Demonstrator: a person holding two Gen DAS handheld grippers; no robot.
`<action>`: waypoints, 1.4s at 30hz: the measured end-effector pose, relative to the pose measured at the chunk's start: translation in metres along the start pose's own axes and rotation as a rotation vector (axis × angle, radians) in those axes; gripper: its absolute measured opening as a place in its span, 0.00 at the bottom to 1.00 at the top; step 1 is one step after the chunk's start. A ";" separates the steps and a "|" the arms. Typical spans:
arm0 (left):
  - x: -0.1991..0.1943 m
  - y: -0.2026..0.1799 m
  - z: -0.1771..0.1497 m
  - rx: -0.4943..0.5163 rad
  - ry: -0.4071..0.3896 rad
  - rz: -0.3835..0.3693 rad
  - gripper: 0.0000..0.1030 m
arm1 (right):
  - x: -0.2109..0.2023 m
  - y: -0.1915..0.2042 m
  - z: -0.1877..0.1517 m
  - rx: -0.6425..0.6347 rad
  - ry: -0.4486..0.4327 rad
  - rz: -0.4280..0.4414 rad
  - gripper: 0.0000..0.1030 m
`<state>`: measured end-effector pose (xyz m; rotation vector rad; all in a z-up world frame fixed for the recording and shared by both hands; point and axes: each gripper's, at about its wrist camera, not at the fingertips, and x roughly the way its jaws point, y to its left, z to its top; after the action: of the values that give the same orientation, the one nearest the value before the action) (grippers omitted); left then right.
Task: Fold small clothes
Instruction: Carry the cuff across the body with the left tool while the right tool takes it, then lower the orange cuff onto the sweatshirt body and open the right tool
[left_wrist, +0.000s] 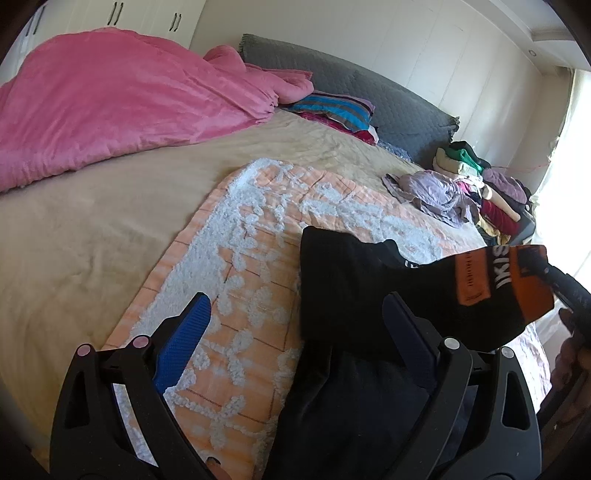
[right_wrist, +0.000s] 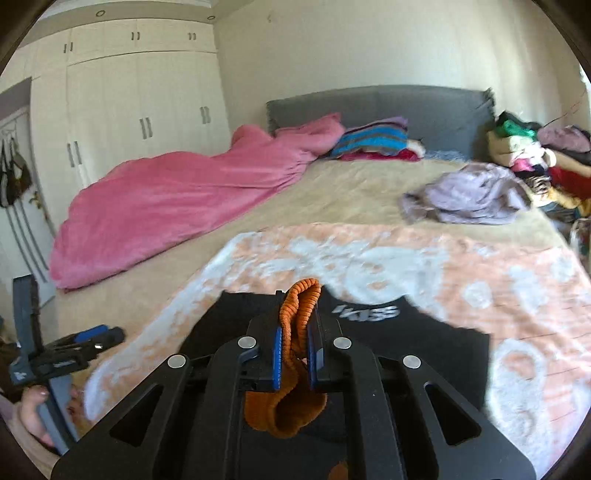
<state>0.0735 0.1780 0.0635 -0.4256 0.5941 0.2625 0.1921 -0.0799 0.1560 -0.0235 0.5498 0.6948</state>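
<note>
In the right wrist view the right gripper (right_wrist: 295, 354) fills the lower centre, its blue pads clenched on the orange ribbed cuff of a black and orange sock (right_wrist: 295, 332), lifted above the peach and white tufted blanket (right_wrist: 480, 266). In the left wrist view the left gripper (left_wrist: 295, 332) is spread wide, unloaded; the sock (left_wrist: 369, 288) hangs across its right finger (left_wrist: 406, 339), stretching toward the right edge.
</note>
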 end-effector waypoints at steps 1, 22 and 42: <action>0.001 -0.002 0.000 0.005 0.003 -0.001 0.85 | -0.003 -0.010 -0.001 0.008 -0.003 -0.019 0.09; 0.048 -0.068 -0.019 0.140 0.100 -0.037 0.85 | 0.000 -0.083 -0.056 0.123 0.049 -0.181 0.09; 0.096 -0.092 -0.010 0.172 0.204 -0.098 0.34 | 0.007 -0.109 -0.075 0.202 0.112 -0.266 0.16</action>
<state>0.1787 0.1033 0.0282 -0.3158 0.7872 0.0728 0.2283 -0.1744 0.0712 0.0524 0.7078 0.3785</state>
